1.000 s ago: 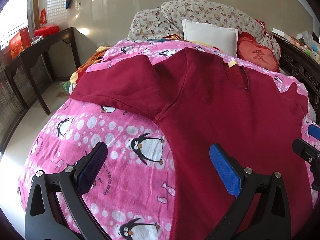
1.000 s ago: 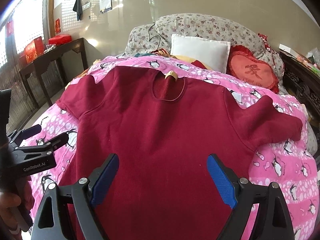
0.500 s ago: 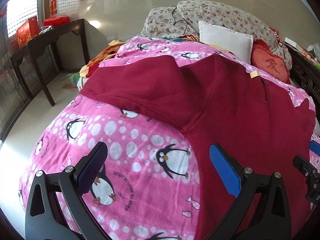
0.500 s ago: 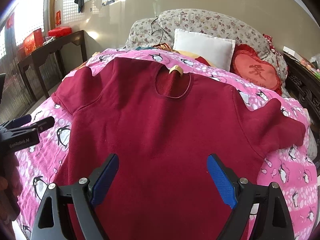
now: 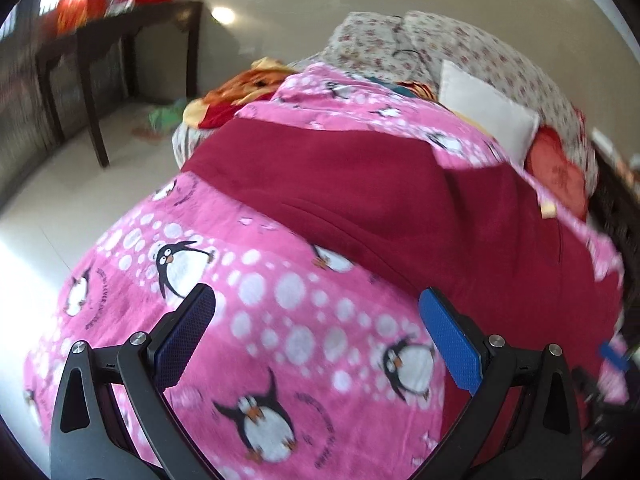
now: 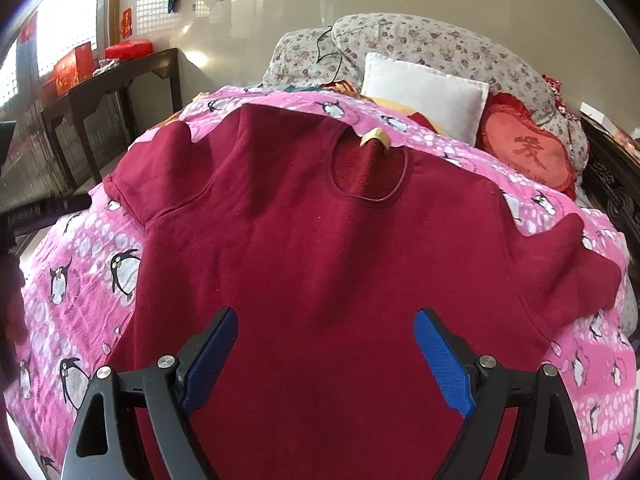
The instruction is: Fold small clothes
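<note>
One dark red sweater (image 6: 320, 264) on one pink penguin blanket (image 6: 80, 280) — two sleeves spread. Three pillows: one white (image 6: 424, 96), one red heart (image 6: 528, 152), one floral (image 6: 432, 44). One dark table (image 6: 112, 92) — two grippers, left (image 5: 316, 336) and right (image 6: 326, 350).

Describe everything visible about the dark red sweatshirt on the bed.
The dark red fleecy sweatshirt lies spread flat, unfolded, on the pink penguin-print blanket, collar toward the pillows. Its round neckline shows a small tan label. Both short-looking sleeves stick outward, the right-hand one drooping over the blanket's edge. The fabric looks thick and soft, with mild wrinkles. Nothing grips it: the right gripper hovers over its lower body with jaws apart, and the left gripper hangs over the blanket beside it.
</note>
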`<state>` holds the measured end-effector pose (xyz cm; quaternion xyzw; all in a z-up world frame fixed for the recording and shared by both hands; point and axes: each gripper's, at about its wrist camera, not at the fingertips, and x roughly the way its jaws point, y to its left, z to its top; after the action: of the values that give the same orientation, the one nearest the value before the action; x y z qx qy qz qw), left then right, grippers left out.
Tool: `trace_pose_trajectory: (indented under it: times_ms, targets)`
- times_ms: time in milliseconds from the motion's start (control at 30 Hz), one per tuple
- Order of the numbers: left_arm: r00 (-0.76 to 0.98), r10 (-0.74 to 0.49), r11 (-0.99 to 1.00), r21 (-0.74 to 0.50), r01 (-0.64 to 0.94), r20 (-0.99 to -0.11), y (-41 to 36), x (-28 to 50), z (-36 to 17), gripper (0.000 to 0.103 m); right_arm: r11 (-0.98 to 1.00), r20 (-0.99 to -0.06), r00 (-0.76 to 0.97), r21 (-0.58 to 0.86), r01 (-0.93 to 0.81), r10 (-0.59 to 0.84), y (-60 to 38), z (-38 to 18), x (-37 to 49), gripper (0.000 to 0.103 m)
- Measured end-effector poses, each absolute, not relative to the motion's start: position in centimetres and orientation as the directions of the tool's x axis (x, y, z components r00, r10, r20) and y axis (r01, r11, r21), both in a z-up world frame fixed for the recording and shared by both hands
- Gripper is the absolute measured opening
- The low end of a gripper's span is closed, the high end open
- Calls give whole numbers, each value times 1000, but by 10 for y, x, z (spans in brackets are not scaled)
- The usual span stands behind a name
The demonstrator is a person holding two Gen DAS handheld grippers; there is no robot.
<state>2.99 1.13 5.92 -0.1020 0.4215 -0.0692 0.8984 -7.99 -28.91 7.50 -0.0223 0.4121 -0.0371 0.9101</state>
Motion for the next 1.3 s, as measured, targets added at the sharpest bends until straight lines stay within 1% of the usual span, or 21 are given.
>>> trace_pose_trajectory:
  times_ms: [100,167,233,300,333,433,633,667,700,733,767,800,833,900,1000,1067,1100,1167,1200,1233,1300]
  targets:
    - [623,-252,930,-362,-55,-741,44,53,51,102,997,-759,647,-62,39,-73,-288,70,-73,89]
    - [621,-303,874,-470,-122,-723,65,66,44,102,998,-762,644,-49,39,-62,-288,66,-70,89]
    - [610,-394,758,-618,-207,-688,88,81,30,102,999,-770,637,-24,29,-37,-286,61,-67,89]
    - [598,-468,649,-712,-267,-651,99,93,18,102,1000,-778,628,-12,19,-22,-284,57,-64,89]
    - [599,-481,622,-731,-281,-640,101,98,15,102,1000,-781,624,-12,12,-17,-281,55,-62,88]
    - [610,-465,631,-724,-280,-641,99,114,18,102,1000,-786,618,-21,-4,-14,-276,52,-59,88]
    - [611,-517,567,-775,-281,-599,94,148,9,101,1000,-788,615,3,0,3,-277,49,-58,88]
    - [623,-518,559,-784,-272,-586,94,153,8,94,1000,-790,613,5,2,3,-277,48,-59,88]
    - [633,-523,552,-793,-259,-571,96,158,6,75,1000,-791,611,6,4,3,-278,47,-59,88]
    - [637,-549,529,-815,-236,-541,97,164,2,61,1000,-793,610,8,5,3,-279,47,-60,88]
    - [622,-589,492,-840,-230,-516,99,172,-6,36,1000,-792,610,10,5,5,-279,48,-60,88]
    - [610,-613,460,-855,-241,-502,101,176,-12,19,1000,-791,612,11,4,6,-279,48,-61,88]
    - [607,-614,451,-856,-255,-504,103,176,-13,14,1000,-789,614,12,5,7,-280,50,-63,88]
    - [635,-581,491,-841,-225,-509,105,168,5,12,1000,-784,621,12,7,5,-283,54,-66,88]
    - [701,-525,633,-772,-57,-482,89,145,68,13,1000,-772,636,19,24,-1,-295,60,-71,88]
    - [750,-483,743,-664,79,-451,62,119,119,13,998,-765,644,37,50,-4,-305,64,-74,89]
    - [768,-480,797,-576,181,-423,36,99,149,13,997,-762,647,48,66,-6,-311,65,-74,89]
    - [776,-492,849,-414,328,-395,-10,67,181,13,992,-757,653,76,105,-11,-324,69,-76,88]
    - [762,-522,852,-285,440,-384,-48,41,193,13,987,-752,659,96,129,-13,-333,71,-79,89]
    - [739,-551,834,-217,508,-388,-73,25,193,13,984,-749,662,107,145,-16,-340,73,-81,89]
    - [663,-610,773,-141,619,-434,-120,-3,180,13,975,-744,667,118,188,-39,-356,78,-88,89]
